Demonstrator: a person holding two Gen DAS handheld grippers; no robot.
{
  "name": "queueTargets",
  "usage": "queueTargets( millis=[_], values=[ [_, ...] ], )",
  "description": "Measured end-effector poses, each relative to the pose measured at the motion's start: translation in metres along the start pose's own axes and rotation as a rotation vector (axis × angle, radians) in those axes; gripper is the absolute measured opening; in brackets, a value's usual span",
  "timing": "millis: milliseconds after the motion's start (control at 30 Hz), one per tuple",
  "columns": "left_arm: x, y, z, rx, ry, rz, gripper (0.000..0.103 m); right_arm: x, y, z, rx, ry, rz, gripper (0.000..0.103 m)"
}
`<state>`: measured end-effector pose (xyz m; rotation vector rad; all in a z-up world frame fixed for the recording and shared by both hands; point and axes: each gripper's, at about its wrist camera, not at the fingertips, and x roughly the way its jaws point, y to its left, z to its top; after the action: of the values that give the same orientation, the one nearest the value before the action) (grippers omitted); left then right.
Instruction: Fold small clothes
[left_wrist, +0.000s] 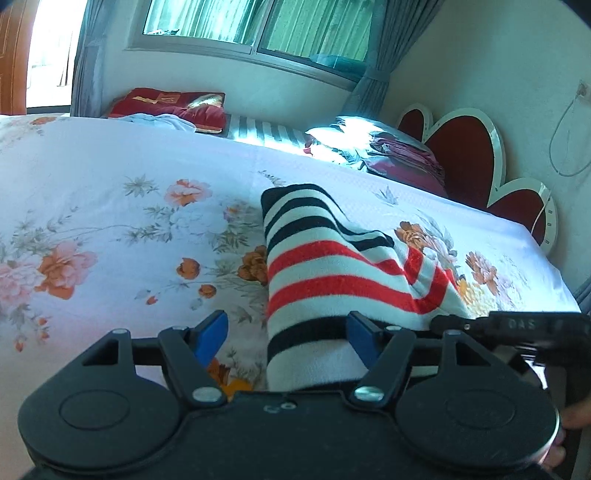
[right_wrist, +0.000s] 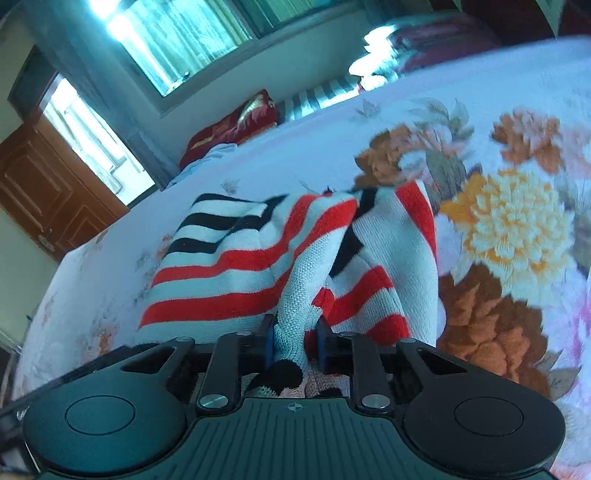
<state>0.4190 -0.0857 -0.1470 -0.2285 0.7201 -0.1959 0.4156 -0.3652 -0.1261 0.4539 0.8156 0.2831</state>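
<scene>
A small knitted garment (left_wrist: 332, 266) with white, red and black stripes lies on the floral bed sheet (left_wrist: 110, 206). My left gripper (left_wrist: 286, 332) is open, its blue pads wide apart; the garment's near edge lies between them, against the right pad. In the right wrist view the garment (right_wrist: 240, 258) is bunched and lifted at its near edge. My right gripper (right_wrist: 293, 341) is shut on a white fold of that edge. The right gripper's black body (left_wrist: 517, 325) shows at the left view's right side.
The bed has a red heart-shaped headboard (left_wrist: 472, 147) at the right. Folded dark red bedding and pillows (left_wrist: 399, 155) lie by it. A red cushion (left_wrist: 170, 107) sits at the far edge under the window. A wooden door (right_wrist: 48, 195) is far left.
</scene>
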Motion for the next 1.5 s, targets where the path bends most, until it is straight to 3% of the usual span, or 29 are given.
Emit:
queueTargets(
  millis=[233,300,367,433,467,567,733,1033,1200,1300,1500],
  values=[
    [0.005,-0.018,0.005,0.038,-0.021,-0.057,0.069,-0.04,0.007,0.009,-0.128,-0.131,-0.043,0.019],
    [0.01,-0.024,0.001,0.052,-0.009,-0.078,0.071,-0.038,-0.008,0.006,-0.101,-0.113,-0.071,0.019],
    [0.022,-0.03,-0.007,0.074,0.04,-0.072,0.071,-0.019,-0.032,-0.004,-0.025,-0.033,-0.073,0.019],
    [0.032,-0.033,-0.015,0.088,0.077,-0.077,0.071,-0.014,-0.043,-0.012,0.018,-0.027,-0.059,0.019],
    [0.033,-0.032,-0.018,0.085,0.072,-0.076,0.071,-0.018,-0.044,-0.012,0.044,-0.031,-0.052,0.02],
    [0.033,-0.031,-0.018,0.086,0.068,-0.078,0.073,-0.037,-0.045,-0.009,0.09,-0.036,-0.04,0.035],
    [0.033,-0.027,-0.017,0.092,0.071,-0.09,0.075,-0.071,-0.045,-0.029,0.123,-0.028,-0.022,0.037],
    [0.035,-0.026,-0.016,0.086,0.082,-0.092,0.077,-0.092,-0.039,-0.063,0.129,-0.002,-0.064,0.036],
    [0.037,-0.026,-0.014,0.08,0.097,-0.093,0.077,-0.092,-0.038,-0.07,0.098,0.009,-0.095,0.018],
    [0.04,-0.026,-0.015,0.079,0.115,-0.101,0.079,-0.08,-0.046,-0.08,0.075,0.04,-0.149,0.018],
    [0.04,-0.028,-0.011,0.094,0.121,-0.084,0.079,-0.082,-0.044,-0.073,0.081,0.073,-0.136,0.019]
  ],
)
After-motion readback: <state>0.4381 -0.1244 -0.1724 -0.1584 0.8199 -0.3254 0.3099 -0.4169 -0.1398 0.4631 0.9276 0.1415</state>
